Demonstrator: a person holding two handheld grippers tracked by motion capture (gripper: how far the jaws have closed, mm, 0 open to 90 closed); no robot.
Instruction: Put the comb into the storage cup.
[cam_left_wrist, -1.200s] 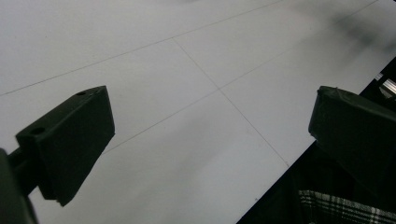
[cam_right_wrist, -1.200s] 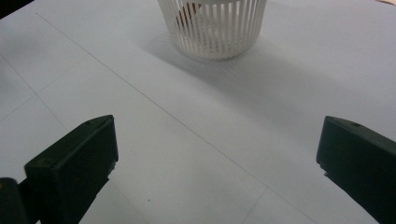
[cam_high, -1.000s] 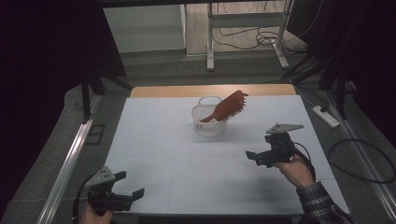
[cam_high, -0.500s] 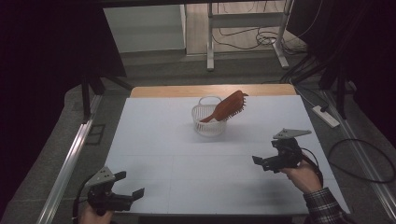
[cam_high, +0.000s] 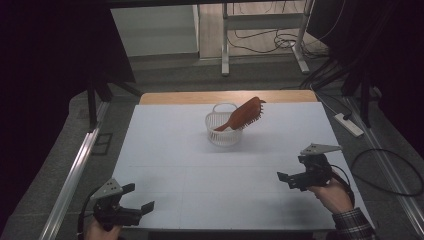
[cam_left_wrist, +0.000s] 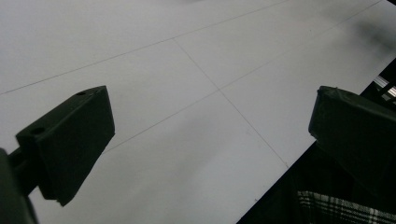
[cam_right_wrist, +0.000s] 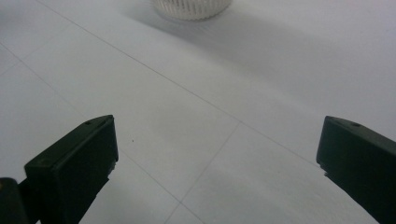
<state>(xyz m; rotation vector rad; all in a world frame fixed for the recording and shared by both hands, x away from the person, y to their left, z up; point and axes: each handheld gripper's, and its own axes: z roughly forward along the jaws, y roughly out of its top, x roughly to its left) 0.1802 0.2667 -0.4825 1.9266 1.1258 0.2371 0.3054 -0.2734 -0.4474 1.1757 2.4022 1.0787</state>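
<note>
Both grippers are matte black. The left gripper (cam_high: 139, 197), near the table's (cam_high: 170, 150) front left corner, carries a grey three-cornered plate on top, and a dark cable loops from its body. Its jaw pads are blocky black wedges; one shows two small round holes in the left gripper view. The right gripper (cam_high: 281, 178), near the table's right edge, bears the same grey plate and a black cable curling behind. The person's right hand (cam_high: 330, 193) emerges from a plaid sleeve cuff.
</note>
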